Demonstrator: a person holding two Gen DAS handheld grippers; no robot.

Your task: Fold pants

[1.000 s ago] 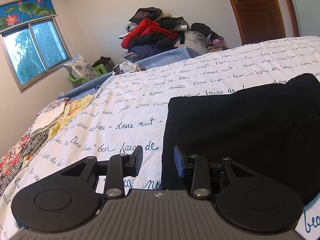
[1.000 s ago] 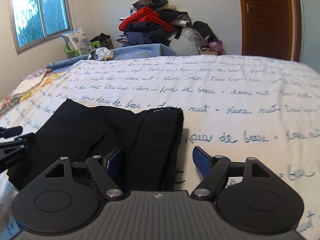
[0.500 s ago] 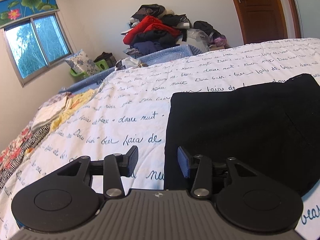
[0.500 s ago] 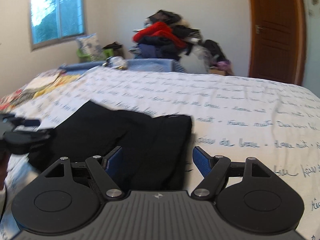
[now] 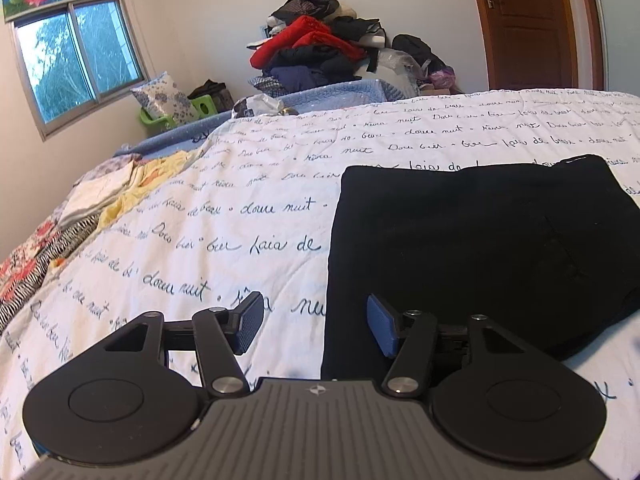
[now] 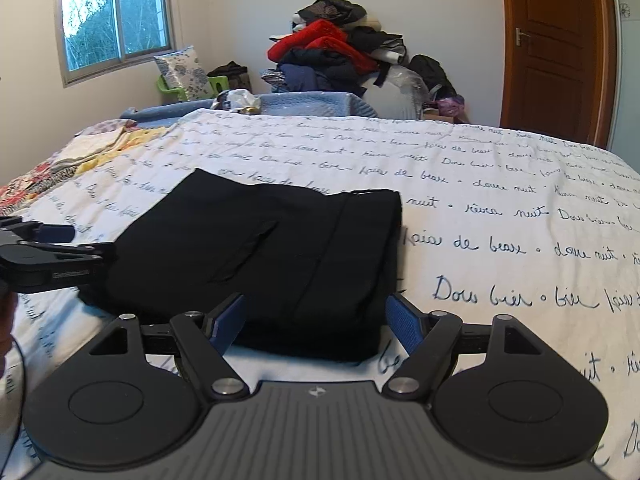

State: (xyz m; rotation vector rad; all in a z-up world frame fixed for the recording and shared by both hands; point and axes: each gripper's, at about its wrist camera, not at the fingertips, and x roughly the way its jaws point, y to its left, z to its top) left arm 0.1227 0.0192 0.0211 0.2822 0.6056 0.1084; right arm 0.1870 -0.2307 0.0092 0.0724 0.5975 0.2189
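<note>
The black pants [image 5: 480, 248] lie folded into a compact rectangle on the white bedspread with handwritten script [image 5: 248, 208]; they also show in the right wrist view [image 6: 272, 252]. My left gripper [image 5: 316, 326] is open and empty, just above the pants' near left edge. My right gripper [image 6: 316, 322] is open and empty, over the pants' near right edge. The left gripper [image 6: 52, 248] shows at the left of the right wrist view, beside the pants.
A pile of clothes [image 5: 320, 52] is heaped against the far wall. Folded patterned linens [image 5: 80, 208] lie at the bed's left side. A wooden door [image 6: 556, 48] stands at the right, a window [image 6: 116, 20] at the left.
Both grippers have drawn back and up from the pants. The left jaws have opened wider. The pants lie still.
</note>
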